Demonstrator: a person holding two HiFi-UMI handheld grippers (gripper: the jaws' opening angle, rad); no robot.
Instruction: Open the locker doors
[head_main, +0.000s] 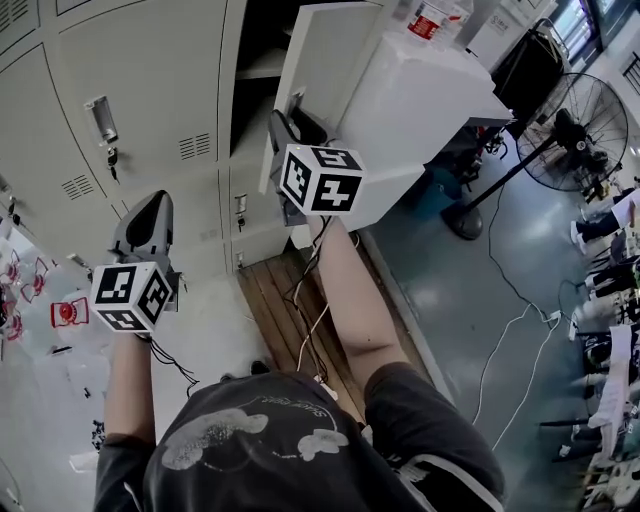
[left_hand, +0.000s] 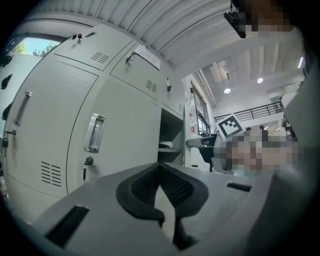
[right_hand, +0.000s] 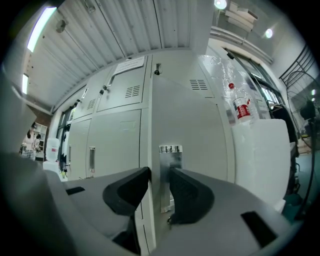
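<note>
The right gripper (head_main: 292, 122) pinches the edge of the open door (head_main: 330, 55), right by its handle (right_hand: 170, 170). 1 jaw sits on each side of the door. The left gripper (head_main: 150, 212) is pressed together and holds nothing. It hangs near the shut doors on the left and touches none of them.

So 1 door is open. It swings out to the right, and I can see a shelf (head_main: 262, 68) in the dark space behind it. I think this door is nearly done and may only need a little more pull.

A lot is left. The big door (head_main: 150, 90) to the left is shut, with its handle untouched. The small door (head_main: 252, 200) just under the open locker is shut too. More shut doors show farther left. I think those come next, 1 at a time.
</note>
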